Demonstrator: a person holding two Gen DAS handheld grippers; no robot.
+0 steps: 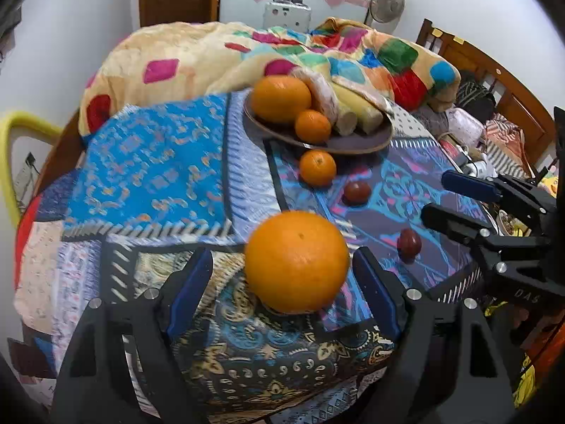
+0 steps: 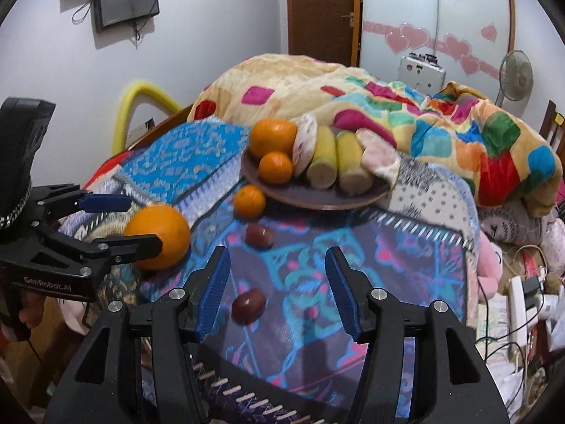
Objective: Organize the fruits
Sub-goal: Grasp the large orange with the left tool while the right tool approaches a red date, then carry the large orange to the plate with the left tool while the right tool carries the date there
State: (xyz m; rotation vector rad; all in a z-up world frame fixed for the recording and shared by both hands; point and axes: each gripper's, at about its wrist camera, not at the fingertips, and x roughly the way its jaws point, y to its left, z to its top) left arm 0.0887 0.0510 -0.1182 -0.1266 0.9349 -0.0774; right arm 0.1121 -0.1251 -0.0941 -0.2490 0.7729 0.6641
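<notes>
Oranges: big orange [image 1: 296, 261] sits on patchwork bedspread [image 1: 148, 173] between the spread fingers of left gripper [image 1: 282, 293], untouched. Round, no clear long axis. Right gripper [image 2: 277, 293] also spread, dark red fruit [image 2: 248, 306] between its fingers. Brown plate [image 2: 317, 199] far: bananas [image 2: 335, 162] lie long axis near-far, cut ends toward camera. Only the right wrist view shows wall screens [image 2: 125, 0].

The big orange [image 1: 296, 261] is bright orange; the plums [image 2: 248, 306] dark red; the plate [image 2: 317, 196] brown; the patchwork cloth [image 1: 152, 176] blue with orange motifs; the blanket [image 2: 441, 123] cream with pink, green, red squares.
</notes>
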